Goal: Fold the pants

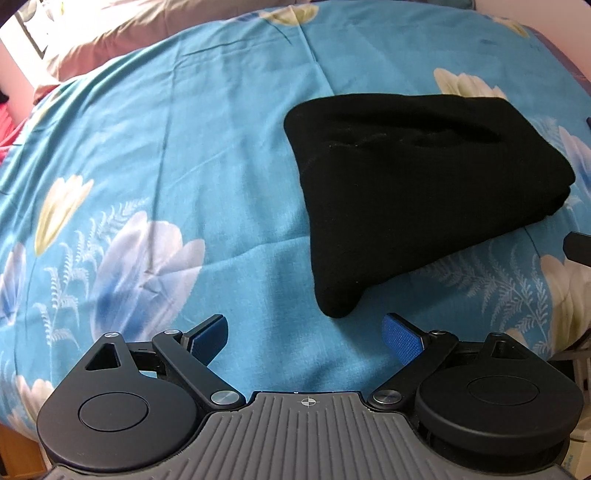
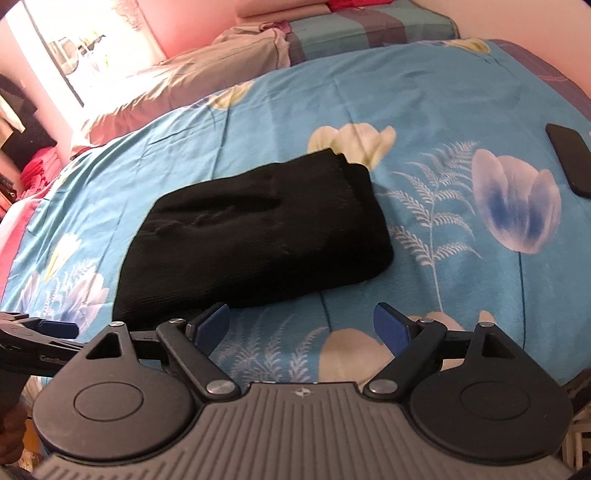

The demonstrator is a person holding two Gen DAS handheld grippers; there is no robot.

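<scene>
The black pants [image 1: 417, 192] lie folded into a compact bundle on the blue flowered bedspread [image 1: 184, 155]. In the left wrist view they sit ahead and to the right of my left gripper [image 1: 304, 338], which is open with nothing between its blue pads; the bundle's near corner lies just beyond the fingertips. In the right wrist view the same pants [image 2: 258, 236] lie ahead and to the left of my right gripper [image 2: 301, 328], also open and empty, above the bedspread [image 2: 424, 229]. The left gripper [image 2: 37, 343] shows at the far left edge of that view.
A dark phone [image 2: 570, 164] lies on the bedspread at the right. A beige pillow [image 2: 177, 85] and folded bedding [image 2: 362, 26] sit at the far end of the bed. Red cloth [image 2: 37, 166] and a window are at the far left.
</scene>
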